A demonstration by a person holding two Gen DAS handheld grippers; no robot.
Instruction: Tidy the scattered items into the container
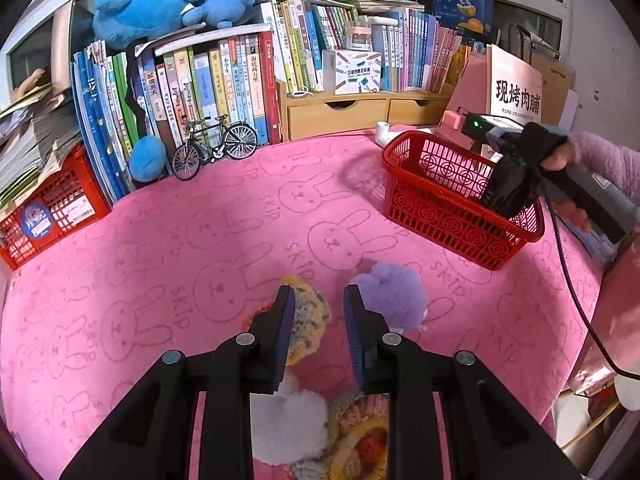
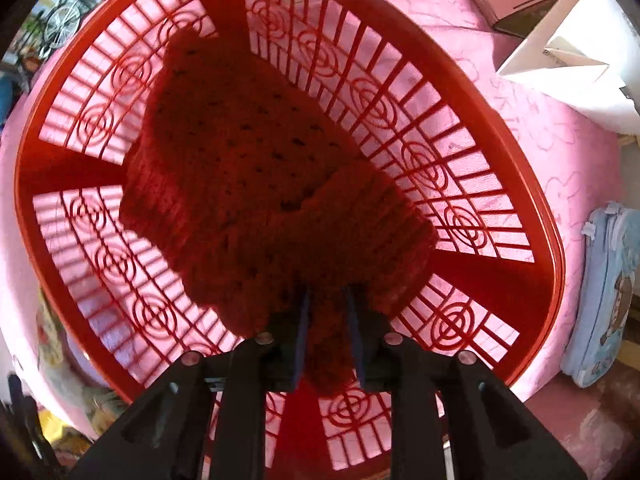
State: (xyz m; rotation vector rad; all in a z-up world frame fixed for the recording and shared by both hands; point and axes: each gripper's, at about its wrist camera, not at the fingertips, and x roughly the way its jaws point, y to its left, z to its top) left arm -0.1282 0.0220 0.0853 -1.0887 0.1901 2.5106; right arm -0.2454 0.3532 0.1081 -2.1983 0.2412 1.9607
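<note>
The red knitted thing (image 2: 256, 184) is hanging from the right gripper (image 2: 328, 336) inside the red basket (image 2: 532, 208). The jaws are sitting narrow, with yarn between them, maybe still pinching. If yarn is snagging, lifting could pull it back out. The left gripper (image 1: 318, 300) is hovering nearly closed, holding nothing, over the yellow pom-pom (image 1: 308, 320) and the purple pom-pom (image 1: 390, 294).

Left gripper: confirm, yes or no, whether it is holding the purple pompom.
No. The left gripper has nothing between its fingers; the purple pompom lies on the pink cloth beside it.
</note>
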